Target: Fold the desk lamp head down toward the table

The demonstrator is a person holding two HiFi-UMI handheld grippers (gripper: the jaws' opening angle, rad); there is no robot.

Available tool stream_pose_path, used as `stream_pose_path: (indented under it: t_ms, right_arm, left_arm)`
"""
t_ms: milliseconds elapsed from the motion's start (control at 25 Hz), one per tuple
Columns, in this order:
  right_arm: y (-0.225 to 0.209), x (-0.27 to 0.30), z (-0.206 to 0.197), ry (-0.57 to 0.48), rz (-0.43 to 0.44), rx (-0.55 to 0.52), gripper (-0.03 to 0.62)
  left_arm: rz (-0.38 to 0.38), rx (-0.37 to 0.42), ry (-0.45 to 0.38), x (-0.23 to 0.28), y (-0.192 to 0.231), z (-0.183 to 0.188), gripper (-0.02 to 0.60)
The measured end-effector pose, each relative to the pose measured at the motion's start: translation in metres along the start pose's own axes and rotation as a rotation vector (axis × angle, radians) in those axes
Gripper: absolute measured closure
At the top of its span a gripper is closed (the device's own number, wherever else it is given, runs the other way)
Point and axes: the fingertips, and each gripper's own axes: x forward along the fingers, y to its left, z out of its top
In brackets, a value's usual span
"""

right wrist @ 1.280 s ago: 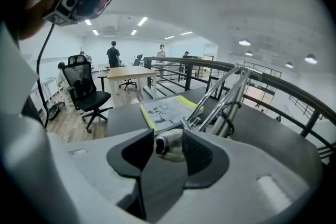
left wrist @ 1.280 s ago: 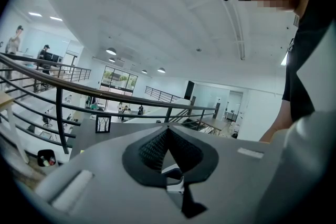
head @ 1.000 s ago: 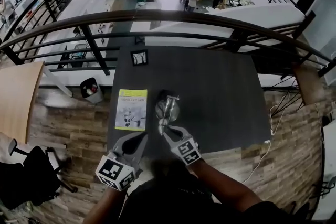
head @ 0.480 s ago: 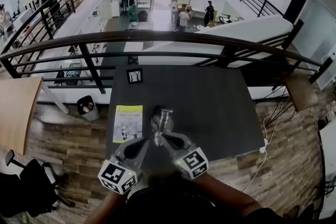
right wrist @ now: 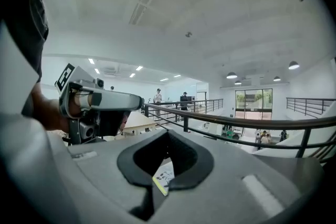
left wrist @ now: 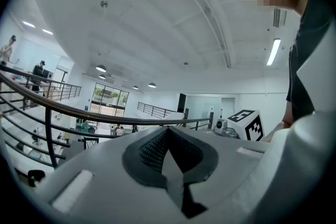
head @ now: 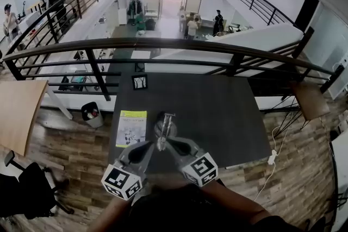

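Observation:
A silver desk lamp point(head: 163, 127) with a round base stands near the front of the dark table point(head: 217, 111). Its thin arm reaches toward me and ends between the two grippers. My left gripper point(head: 148, 147) is just left of that end and my right gripper point(head: 169, 143) just right of it. I cannot tell whether either touches the lamp. In the left gripper view the pads point(left wrist: 157, 147) meet with nothing between them. In the right gripper view the pads point(right wrist: 184, 157) are shut and empty too. The left gripper point(right wrist: 89, 105) shows beside them.
A yellow-green booklet point(head: 131, 127) lies left of the lamp, and shows again as a sliver point(right wrist: 164, 178) under the right jaws. A small framed card point(head: 140, 82) stands at the table's far left. A black railing point(head: 174, 46) runs behind the table. A cable and plug point(head: 270, 157) hang at the right edge.
Both grippers have come up toward the camera and closed in on the near end of the lamp's arm. The lamp, booklet and card have not moved on the table.

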Motion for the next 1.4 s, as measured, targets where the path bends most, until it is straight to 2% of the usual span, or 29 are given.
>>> stream_pose_path:
  t_ms: [160, 400, 720, 920, 1040, 1400]
  right_arm:
    - [0.009, -0.022, 0.016, -0.033, 0.049, -0.034, 0.592]
    - [0.021, -0.084, 0.029, -0.089, 0.121, -0.060, 0.591]
    - [0.047, -0.194, 0.006, -0.114, 0.205, -0.053, 0.592]
    - [0.068, -0.253, -0.006, -0.122, 0.243, -0.031, 0.592]
    - [0.082, -0.284, -0.006, -0.136, 0.260, -0.023, 0.592]
    - [0.112, -0.334, 0.009, -0.186, 0.262, -0.010, 0.592]
  left_arm:
    - [0.048, 0.018, -0.030, -0.011, -0.029, 0.009, 0.580]
    - [0.141, 0.033, -0.068, -0.019, -0.091, 0.006, 0.580]
    - [0.217, 0.029, -0.072, -0.034, -0.204, -0.023, 0.580]
    - [0.232, 0.029, -0.077, -0.050, -0.267, -0.045, 0.580]
    - [0.248, 0.030, -0.058, -0.061, -0.303, -0.043, 0.580]
    - [0.260, 0.058, -0.052, -0.090, -0.353, -0.035, 0.580]
